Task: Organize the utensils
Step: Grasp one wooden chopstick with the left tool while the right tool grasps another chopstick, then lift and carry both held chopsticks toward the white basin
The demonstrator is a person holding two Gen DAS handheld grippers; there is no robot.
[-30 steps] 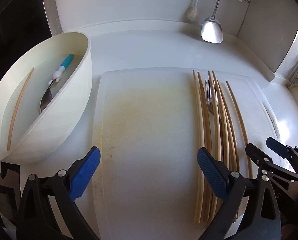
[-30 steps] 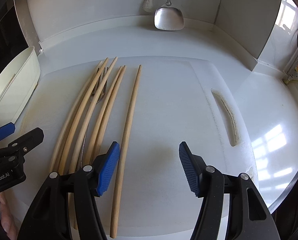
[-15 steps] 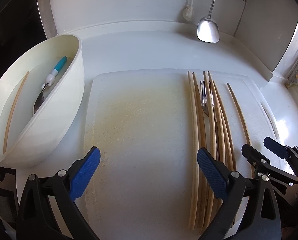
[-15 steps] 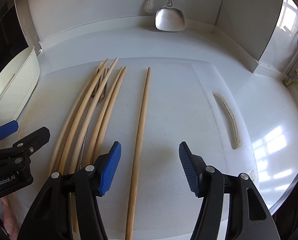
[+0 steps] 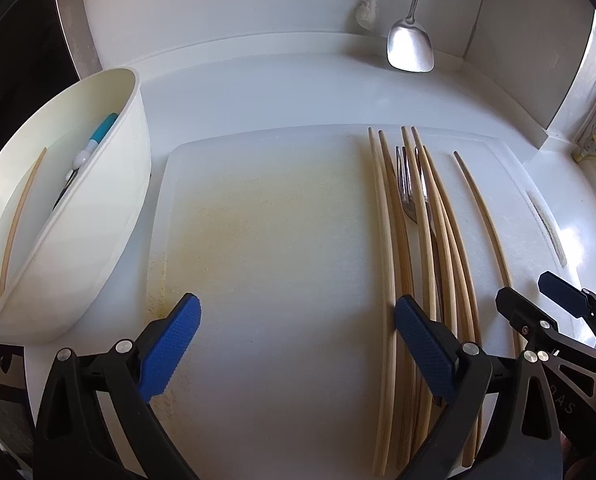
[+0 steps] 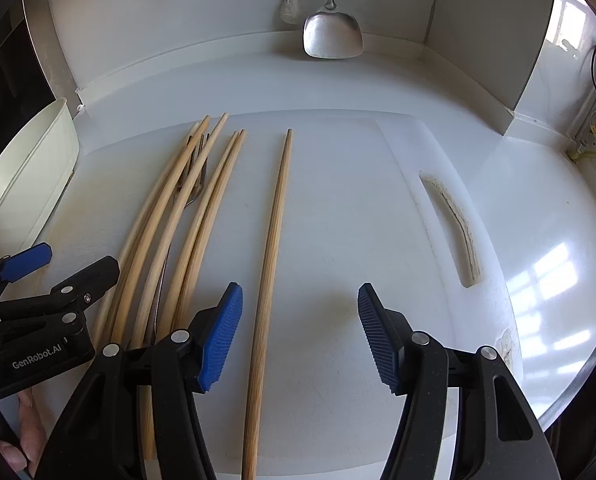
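My right gripper [image 6: 299, 334] spread over lone chopstick [image 6: 272, 264], left gripper [image 5: 296, 344] spread, chopstick bundle [image 5: 425, 248] hiding most of a fork [image 5: 405, 196], bowl [image 5: 98, 216] at left, possibly a spoon inside.

Black right gripper [image 6: 299, 334] with blue ribbed pads [image 6: 222, 338], silver screws.

My L & R wrist cams both look fwd, low over the cutting board [image 5: 282, 240], sharing the chopsticks [image 6: 202, 216] & spatula [image 6: 333, 36].
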